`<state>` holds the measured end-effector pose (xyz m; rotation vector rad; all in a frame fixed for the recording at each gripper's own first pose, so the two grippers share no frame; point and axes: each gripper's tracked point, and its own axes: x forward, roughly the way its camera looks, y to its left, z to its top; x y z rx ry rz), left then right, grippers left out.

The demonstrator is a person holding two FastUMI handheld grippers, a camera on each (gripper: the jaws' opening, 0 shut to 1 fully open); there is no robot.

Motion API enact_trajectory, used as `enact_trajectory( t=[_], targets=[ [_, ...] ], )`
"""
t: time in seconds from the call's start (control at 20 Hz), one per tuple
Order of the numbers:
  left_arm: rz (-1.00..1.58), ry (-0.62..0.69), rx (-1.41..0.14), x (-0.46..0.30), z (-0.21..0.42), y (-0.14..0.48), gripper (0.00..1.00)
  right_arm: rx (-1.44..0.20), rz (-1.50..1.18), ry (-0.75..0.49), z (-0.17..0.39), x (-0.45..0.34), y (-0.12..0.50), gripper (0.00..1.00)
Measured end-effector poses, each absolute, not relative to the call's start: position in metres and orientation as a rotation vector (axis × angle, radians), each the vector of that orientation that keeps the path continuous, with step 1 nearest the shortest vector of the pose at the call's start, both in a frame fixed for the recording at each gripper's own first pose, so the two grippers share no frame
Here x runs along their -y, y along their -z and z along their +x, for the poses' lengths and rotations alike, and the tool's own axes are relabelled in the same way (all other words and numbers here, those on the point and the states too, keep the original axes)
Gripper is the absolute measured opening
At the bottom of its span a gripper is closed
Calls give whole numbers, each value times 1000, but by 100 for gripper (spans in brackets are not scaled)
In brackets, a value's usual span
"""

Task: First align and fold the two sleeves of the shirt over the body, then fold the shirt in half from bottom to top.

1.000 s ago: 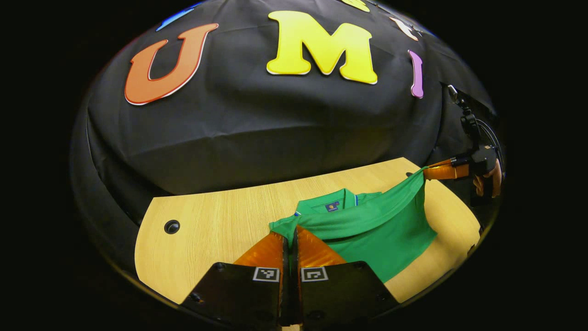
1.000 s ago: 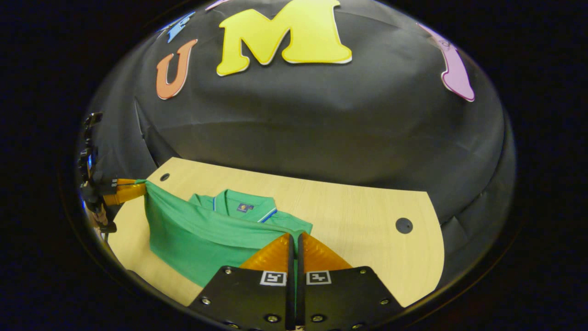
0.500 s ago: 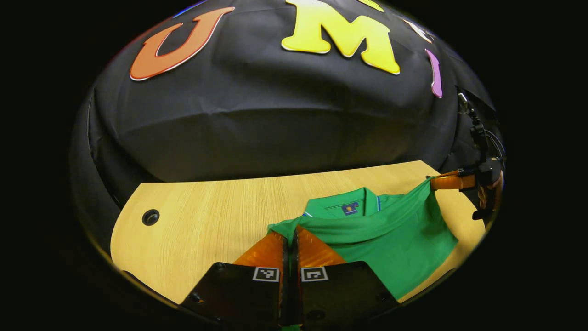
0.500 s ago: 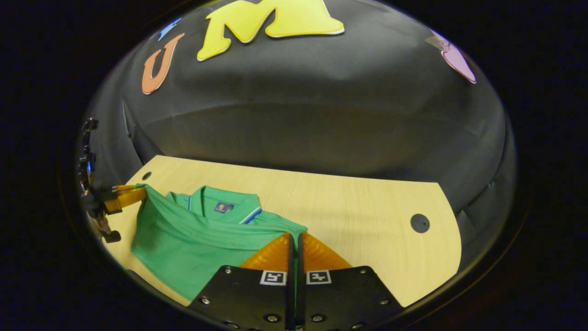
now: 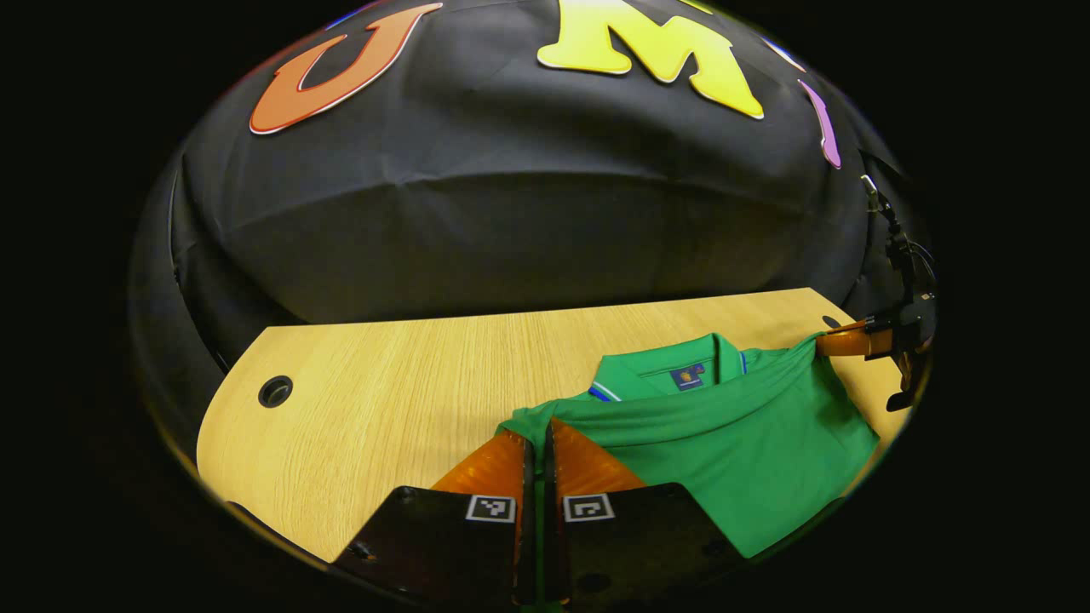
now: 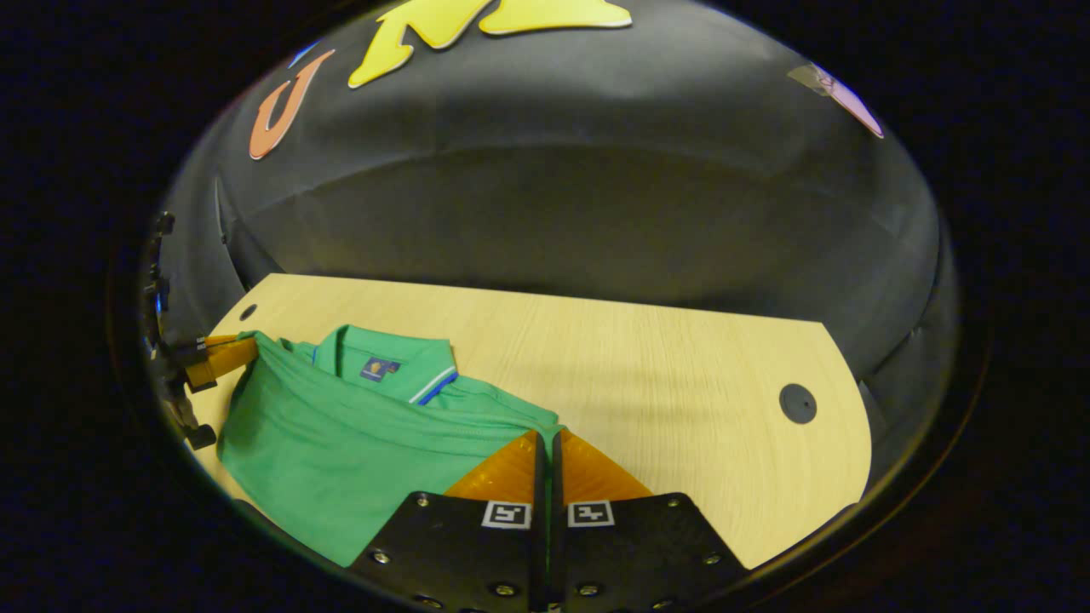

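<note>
A green polo shirt (image 5: 732,443) lies on the wooden table (image 5: 383,400), its collar (image 5: 673,375) toward the booth wall. My left gripper (image 5: 535,430) is shut on one corner of the shirt's hem, held just above the body. My right gripper (image 6: 547,436) is shut on the other hem corner. The hem stretches between them as a folded edge just short of the collar (image 6: 383,366). In the left gripper view the right gripper (image 5: 843,342) shows at the far right; in the right gripper view the left gripper (image 6: 223,356) shows at the far left.
The table (image 6: 664,375) has a dark round hole near each end (image 5: 274,392) (image 6: 798,403). Bare wood stretches beside the shirt on both sides. The black cloth wall stands right behind the table's far edge.
Both grippers have carried the hem forward and down toward the collar. The lifted cloth has sunk from a raised span to lie nearly flat over the shirt's body.
</note>
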<state>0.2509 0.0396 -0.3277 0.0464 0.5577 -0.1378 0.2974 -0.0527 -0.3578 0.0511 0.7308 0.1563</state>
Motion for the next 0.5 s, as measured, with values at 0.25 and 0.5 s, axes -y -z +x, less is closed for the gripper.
enact_trajectory(
  t=[0.25, 0.5],
  targets=[
    [21, 122, -550, -39, 246, 320, 38, -730, 51, -121, 294, 59, 360, 12],
    [-4, 103, -535, -41, 237, 301, 100, -699, 59, -82, 283, 69, 342, 62]
  ],
)
